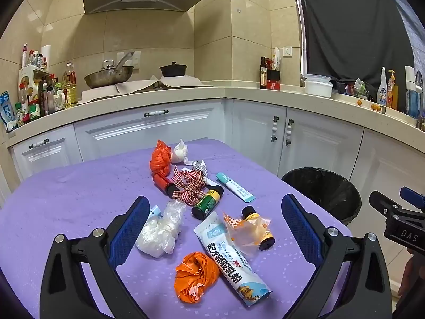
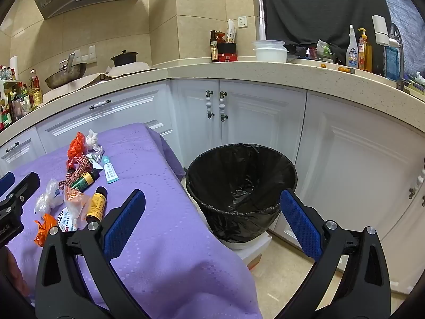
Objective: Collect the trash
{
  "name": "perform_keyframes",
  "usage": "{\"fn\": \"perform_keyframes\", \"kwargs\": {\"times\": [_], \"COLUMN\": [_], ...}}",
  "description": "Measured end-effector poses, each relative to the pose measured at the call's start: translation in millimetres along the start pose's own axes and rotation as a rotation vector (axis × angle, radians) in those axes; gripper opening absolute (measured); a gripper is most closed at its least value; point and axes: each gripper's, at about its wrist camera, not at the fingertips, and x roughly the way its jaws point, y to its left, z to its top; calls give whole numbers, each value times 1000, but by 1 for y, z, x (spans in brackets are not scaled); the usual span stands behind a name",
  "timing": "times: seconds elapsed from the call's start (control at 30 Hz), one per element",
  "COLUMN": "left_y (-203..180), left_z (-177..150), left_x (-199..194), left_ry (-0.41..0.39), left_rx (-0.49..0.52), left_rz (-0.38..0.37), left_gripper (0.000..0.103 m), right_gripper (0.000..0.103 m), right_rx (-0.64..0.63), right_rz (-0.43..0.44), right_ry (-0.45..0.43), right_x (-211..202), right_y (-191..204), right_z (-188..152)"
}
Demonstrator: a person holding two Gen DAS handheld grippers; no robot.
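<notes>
1. Left gripper is hovering wide open over the trash on the purple cloth — holding nothing.
2. Nearest, just ahead: crinkly clear bag at its left finger, glossy sachet lying near-to-far.
3. Right gripper is gaping empty toward the black-lined bin, right of the table.

Between the left gripper's textured blue pads, crinkled clear plastic film and a glossy printed pouch are seen on matt embossed purple cloth. Ahead of the right gripper, a shiny black plastic liner is seen.
</notes>
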Motion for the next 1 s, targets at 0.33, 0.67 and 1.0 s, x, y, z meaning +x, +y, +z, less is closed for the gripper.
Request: {"fn": "perform_keyframes", "kwargs": {"times": [0.33,0.67,1.0], "left_y": [0,-1,-1], "left_z": [0,0,0], "left_x": [1,1,1], "left_ry": [12,10,9], "left_rx": [0,2,2], "left_rz": [1,2,1], "left_gripper": [97,97,97], "right_gripper": [99,99,99], "right_rx": [0,1,2], "right_rz": [0,-1,-1], "right_ry": [-3,-5,-7], "right_x": [0,-3,-4], "right_y": [0,-2,-2], "right_z": [-1,1,2]}}
